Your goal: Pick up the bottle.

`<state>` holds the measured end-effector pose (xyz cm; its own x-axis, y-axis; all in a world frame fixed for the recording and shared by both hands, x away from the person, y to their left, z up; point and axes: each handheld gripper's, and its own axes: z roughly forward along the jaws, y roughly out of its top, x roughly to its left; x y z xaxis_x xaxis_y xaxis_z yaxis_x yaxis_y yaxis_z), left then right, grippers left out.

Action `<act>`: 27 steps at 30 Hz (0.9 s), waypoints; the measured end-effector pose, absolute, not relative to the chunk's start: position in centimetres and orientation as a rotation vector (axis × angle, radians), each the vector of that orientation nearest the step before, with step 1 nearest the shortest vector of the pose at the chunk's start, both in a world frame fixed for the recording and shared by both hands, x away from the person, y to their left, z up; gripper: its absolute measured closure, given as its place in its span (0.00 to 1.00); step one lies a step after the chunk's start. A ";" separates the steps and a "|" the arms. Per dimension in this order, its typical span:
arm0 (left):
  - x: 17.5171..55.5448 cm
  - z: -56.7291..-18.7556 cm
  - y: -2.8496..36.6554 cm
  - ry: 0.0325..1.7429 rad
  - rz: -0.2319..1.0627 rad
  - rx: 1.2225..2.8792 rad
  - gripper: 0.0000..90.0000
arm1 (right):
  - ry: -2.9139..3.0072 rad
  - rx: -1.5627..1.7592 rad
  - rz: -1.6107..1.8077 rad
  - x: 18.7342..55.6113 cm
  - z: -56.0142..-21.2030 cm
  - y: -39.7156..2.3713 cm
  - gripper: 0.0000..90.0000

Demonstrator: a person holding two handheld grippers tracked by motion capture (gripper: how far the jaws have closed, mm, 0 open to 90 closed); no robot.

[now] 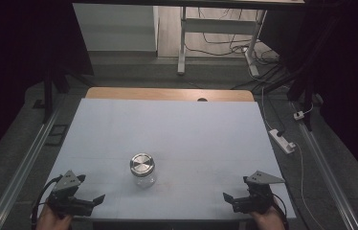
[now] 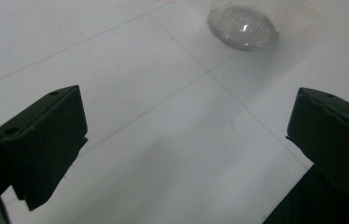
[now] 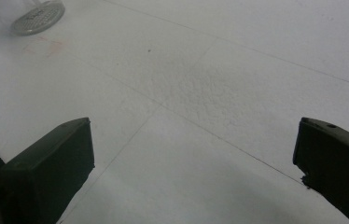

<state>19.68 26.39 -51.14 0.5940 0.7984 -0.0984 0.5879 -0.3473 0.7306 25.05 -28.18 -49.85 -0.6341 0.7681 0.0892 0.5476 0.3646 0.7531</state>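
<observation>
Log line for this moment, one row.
left gripper: open, empty | right gripper: open, empty | jar: upright, lid on, between them, untouched | table: white cover

left gripper sits low at the near left, jaws spread wide. right gripper mirrors it at the near right, jaws equally wide, each held in a hand.

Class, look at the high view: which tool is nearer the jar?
Left. The left tool sits just below-left of the jar; the right tool is farther off, lower right.
</observation>
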 end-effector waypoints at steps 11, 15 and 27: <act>20.8 -51.1 25.6 1.014 0.296 2.078 0.00 | 2.358 1.158 1.133 25.1 -49.9 -28.1 0.00; 21.2 -51.1 25.4 0.982 0.302 2.055 0.00 | 2.360 1.157 1.135 25.1 -49.9 -28.1 0.00; 23.1 -51.3 23.9 0.951 0.288 2.073 0.00 | 2.361 1.160 1.132 25.1 -49.9 -28.1 0.00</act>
